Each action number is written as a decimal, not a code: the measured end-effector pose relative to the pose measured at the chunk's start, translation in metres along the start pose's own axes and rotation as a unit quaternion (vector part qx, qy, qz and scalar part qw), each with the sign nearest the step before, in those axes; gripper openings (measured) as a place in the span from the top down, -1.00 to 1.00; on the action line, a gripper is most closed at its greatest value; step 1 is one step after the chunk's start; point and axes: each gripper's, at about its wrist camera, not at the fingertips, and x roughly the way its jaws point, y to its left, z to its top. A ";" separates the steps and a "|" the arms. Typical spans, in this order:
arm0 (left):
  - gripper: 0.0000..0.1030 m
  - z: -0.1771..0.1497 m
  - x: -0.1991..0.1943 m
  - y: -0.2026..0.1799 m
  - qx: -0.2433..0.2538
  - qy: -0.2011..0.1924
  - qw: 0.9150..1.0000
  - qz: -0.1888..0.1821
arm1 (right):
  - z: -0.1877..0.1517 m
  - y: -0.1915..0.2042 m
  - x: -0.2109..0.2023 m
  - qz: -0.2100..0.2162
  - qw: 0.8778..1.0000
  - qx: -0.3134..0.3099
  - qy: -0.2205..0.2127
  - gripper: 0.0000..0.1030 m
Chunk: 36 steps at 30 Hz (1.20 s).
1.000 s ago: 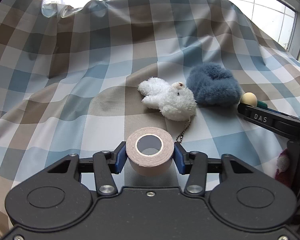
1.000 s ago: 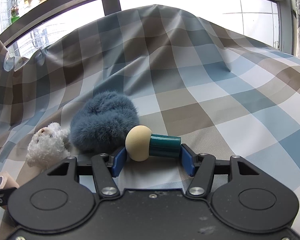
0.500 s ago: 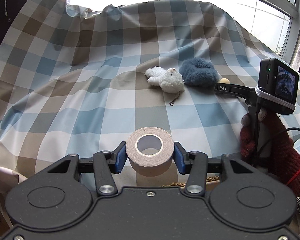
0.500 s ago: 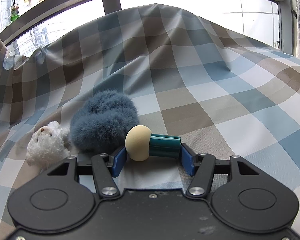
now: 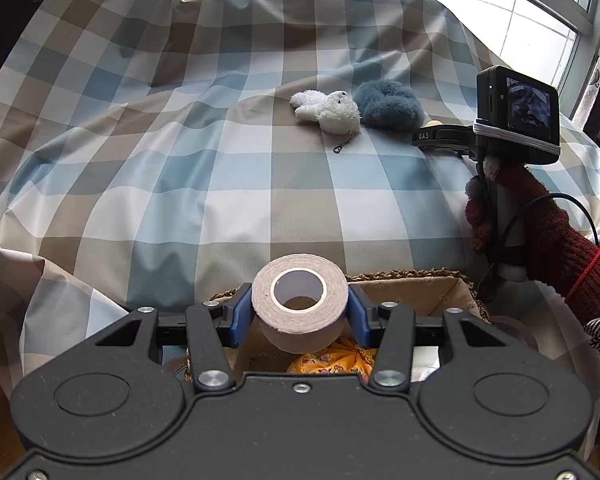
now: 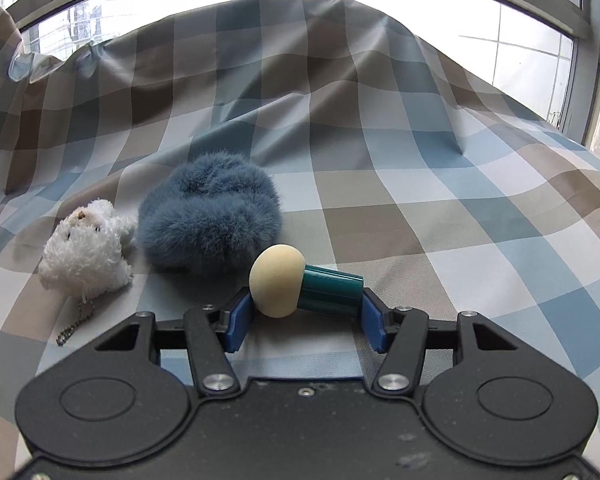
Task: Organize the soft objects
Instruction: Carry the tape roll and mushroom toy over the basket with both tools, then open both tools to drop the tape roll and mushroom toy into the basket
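Two tongs: left (image 5: pixel 300 316) clamps tape roll (image 5: pixel 299 302); right (image 6: pixel 306 316) closing on sponge applicator (image 6: pixel 304 286).

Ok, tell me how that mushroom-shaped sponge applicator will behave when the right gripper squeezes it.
The applicator lies tilted between the closing right gripper. Its rounded cream head probably dents; the green handle looks stiff. Gripped end to end, it may pivot or slip out.

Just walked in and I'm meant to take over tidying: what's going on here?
A person is clearing soft things off the checked cloth. The left gripper holds a roll of tape above a woven basket. The right gripper is closing on a cream-headed sponge applicator lying on the cloth. The white plush bear and blue fluffy scrunchie lie untouched.
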 end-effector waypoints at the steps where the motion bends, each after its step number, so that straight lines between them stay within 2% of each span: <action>1: 0.07 -0.002 -0.001 0.001 -0.003 0.002 1.000 -0.003 | -0.001 0.001 -0.004 -0.004 1.000 -0.010 0.003 -0.06; 6: 0.07 -0.010 -0.006 0.010 -0.006 0.016 1.000 -0.009 | -0.001 -0.011 -0.027 -0.006 0.999 -0.004 0.037 -0.05; 8: 0.07 -0.012 -0.008 0.012 -0.006 0.018 1.000 -0.010 | 0.000 -0.020 -0.047 -0.004 0.999 0.002 0.036 -0.05; 15: 0.07 -0.014 -0.015 0.015 0.001 0.034 0.999 -0.028 | 0.001 -0.036 -0.133 0.059 0.998 -0.010 0.031 -0.06; 20: 0.07 -0.015 -0.022 0.012 0.016 0.061 0.995 -0.075 | -0.017 -0.032 -0.193 0.111 0.991 -0.057 0.051 -0.07; 26: 0.06 -0.024 -0.022 -0.007 0.057 0.114 0.983 -0.135 | -0.050 -0.017 -0.236 0.157 0.976 -0.101 0.111 -0.07; 31: 0.06 -0.030 -0.020 -0.019 0.085 0.134 0.980 -0.118 | -0.070 0.001 -0.253 0.169 0.962 -0.152 0.150 -0.07; 36: 0.06 -0.029 -0.019 -0.016 0.081 0.139 0.982 -0.100 | -0.082 0.016 -0.265 0.187 0.947 -0.203 0.166 -0.08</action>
